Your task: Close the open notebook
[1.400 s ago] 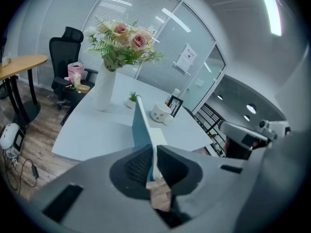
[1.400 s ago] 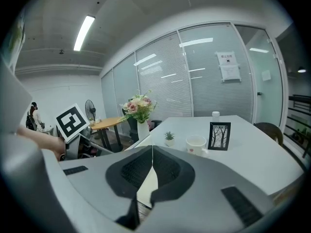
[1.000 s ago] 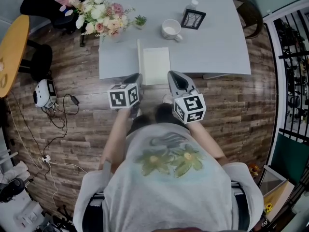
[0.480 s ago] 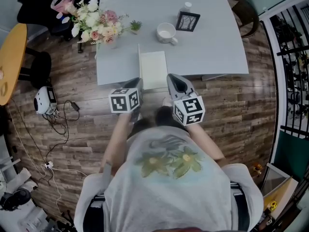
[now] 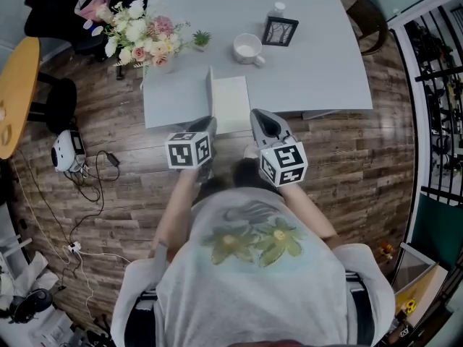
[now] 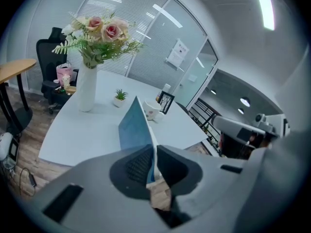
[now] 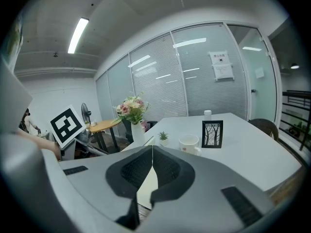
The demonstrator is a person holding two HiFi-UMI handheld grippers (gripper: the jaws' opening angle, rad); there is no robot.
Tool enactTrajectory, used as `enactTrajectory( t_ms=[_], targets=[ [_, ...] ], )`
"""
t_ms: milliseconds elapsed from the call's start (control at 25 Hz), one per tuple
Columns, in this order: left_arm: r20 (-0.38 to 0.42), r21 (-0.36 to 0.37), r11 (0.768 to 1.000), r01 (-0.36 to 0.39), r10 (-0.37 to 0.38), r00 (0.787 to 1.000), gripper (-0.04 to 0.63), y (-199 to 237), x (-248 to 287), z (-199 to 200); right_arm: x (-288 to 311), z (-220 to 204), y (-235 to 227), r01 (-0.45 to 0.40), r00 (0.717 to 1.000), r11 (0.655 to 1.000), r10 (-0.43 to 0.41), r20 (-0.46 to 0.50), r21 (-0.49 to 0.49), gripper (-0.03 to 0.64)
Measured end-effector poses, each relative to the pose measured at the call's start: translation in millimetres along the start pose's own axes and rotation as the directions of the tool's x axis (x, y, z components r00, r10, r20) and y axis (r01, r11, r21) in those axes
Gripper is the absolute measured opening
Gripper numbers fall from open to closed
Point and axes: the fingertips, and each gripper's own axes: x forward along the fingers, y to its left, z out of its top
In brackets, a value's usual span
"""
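1. At the near edge of the grey table, the notebook sits half open. Its cream right-hand page lies flat on the surface, while its left cover stands roughly upright along the spine.
2. The left claw is clenched on that raised cover. The left gripper view shows the thin blue sheet pinched between its jaws at the end nearest the person.
3. The right claw is clenched on nothing, its jaws meeting tip to tip with no object between them. It hangs just off the table's edge, beside the notebook's right side, and the cream page shows beyond the jaws in the right gripper view.
4. Judged from this position, the job looks about half done. The cover is lifted to vertical but not yet laid over the page. What is left, by this reading, is to swing the cover to the right and down until it rests flat on the page, then release it.
5. Farther back on the table, well apart from the notebook, stand a white mug, a black picture frame, a small potted plant and a vase of flowers. None of them appears to lie in the cover's path as it folds down.
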Motion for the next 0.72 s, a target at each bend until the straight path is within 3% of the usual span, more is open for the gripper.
enactTrajectory(
  t_ms=[720],
  targets=[
    [-0.022, 0.011, 1.0, 0.016, -0.016, 1.0, 0.035, -13.0, 12.4, -1.3, 0.0, -1.0, -14.0, 0.003, 1.0, 1.0, -0.003, 0.0, 0.015, 0.018]
  ],
)
